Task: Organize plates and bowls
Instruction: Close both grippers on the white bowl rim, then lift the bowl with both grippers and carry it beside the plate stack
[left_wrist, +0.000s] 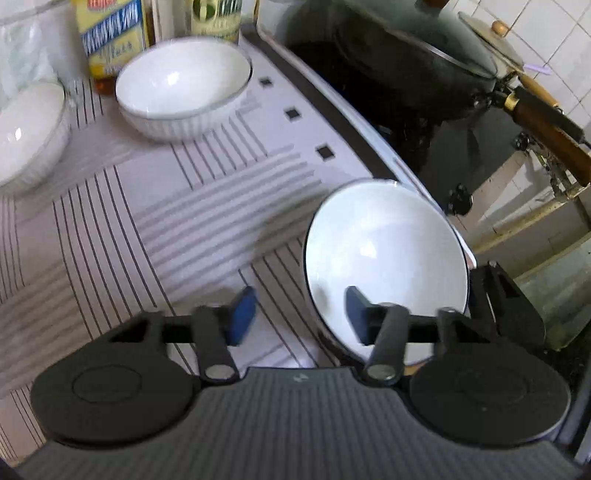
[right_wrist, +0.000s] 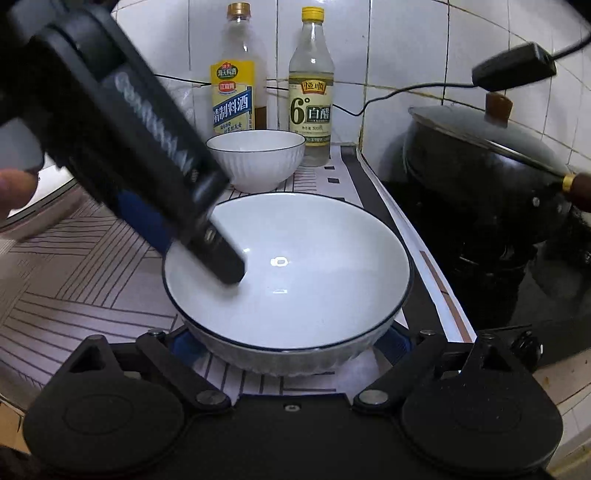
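Large white bowl (right_wrist: 288, 273): glazed ceramic, rigid, slick, breakable. Your left gripper (left_wrist: 301, 314) straddles its rim, jaws not yet pressing; right gripper (right_wrist: 291, 341) cradles its sides, contact unclear. Grip the rim.

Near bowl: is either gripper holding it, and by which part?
The right gripper appears to clamp the near bowl by its opposite outer sides. The left gripper only straddles its rim, one finger inside, not pressing.

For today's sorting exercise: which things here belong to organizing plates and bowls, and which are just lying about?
Belongs to the job: large near bowl, small ribbed bowl, third white bowl.
Just lying about: cooking wine bottle, white vinegar bottle, lidded wok.
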